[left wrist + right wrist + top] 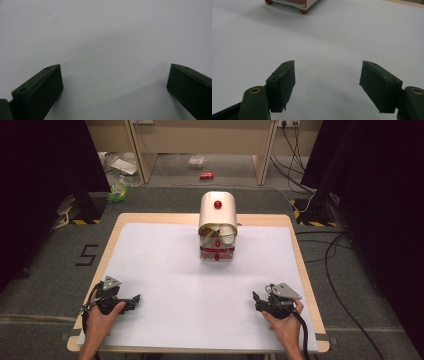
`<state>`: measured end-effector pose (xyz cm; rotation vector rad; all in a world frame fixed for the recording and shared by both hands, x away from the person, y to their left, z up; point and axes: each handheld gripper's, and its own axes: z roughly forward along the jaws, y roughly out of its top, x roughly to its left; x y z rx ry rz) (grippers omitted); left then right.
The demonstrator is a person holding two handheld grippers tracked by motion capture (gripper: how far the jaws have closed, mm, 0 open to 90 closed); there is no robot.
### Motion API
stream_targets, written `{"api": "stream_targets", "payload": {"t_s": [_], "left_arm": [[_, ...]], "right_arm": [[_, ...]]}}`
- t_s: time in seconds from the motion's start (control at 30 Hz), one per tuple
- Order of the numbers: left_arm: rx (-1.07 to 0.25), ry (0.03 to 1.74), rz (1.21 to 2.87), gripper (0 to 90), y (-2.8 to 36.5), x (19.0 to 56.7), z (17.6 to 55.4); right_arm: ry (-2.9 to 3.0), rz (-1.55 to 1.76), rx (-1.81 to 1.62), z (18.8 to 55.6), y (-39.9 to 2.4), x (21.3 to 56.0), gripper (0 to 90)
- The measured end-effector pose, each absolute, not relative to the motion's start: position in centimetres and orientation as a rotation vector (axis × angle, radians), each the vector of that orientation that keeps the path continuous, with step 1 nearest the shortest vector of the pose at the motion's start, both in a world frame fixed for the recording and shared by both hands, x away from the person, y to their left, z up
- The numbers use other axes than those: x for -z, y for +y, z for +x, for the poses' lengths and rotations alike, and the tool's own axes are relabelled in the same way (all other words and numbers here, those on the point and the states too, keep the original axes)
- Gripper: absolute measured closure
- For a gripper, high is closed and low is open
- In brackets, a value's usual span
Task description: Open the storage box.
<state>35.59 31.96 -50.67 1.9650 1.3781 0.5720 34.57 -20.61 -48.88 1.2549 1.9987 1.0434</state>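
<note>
The cream bread box (217, 215) stands toward the far edge of the surface (165, 285), about midway between its left and right edges, well apart from both grippers. It has a rounded roll-top lid carrying a red knob (217, 204), pushed back so the front gapes; pale things show inside, too small to identify. Beneath the opening sits a clear-fronted lower section with red trim and a second red knob (217, 256), and in the right gripper view its small red feet (303, 11) rest on the white surface. It looks like thin painted metal or plastic: stiff, fairly light, smooth-skinned, so likely to slide rather than tip if pushed low, and liable to skate on the white covering. The curved shell is too broad and slippery for a pinch; the knobs are the sensible places to take hold, narrow enough to sit between the pads, though round and glossy, so a centred squeeze would be needed. Steadying the body with the other hand seems wise.

The left gripper (131, 301) rests near the near left corner, jaws spread wide with bare surface between them. The right gripper (256, 298) sits near the near right corner, angled toward the box, jaws likewise released and holding nothing
</note>
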Motion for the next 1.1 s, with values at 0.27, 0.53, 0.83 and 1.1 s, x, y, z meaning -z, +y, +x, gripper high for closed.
{"api": "stream_targets", "payload": {"t_s": [0.27,0.53,0.83,1.1], "left_arm": [[-0.574,1.379,1.965,0.0,31.9,50.7,35.6],[-0.574,1.378,1.965,0.0,31.9,50.7,35.6],[-0.573,1.378,1.965,0.0,32.0,50.7,35.6],[-0.572,1.378,1.965,0.0,32.0,50.7,35.6]], "right_arm": [[2.006,1.224,-1.065,35.7,-19.2,48.8,29.2],[2.002,1.188,-1.069,36.5,-17.7,48.8,29.7],[1.96,1.187,-1.122,37.4,-16.4,48.6,30.9],[1.942,1.204,-1.13,37.9,-15.8,49.0,31.2]]}}
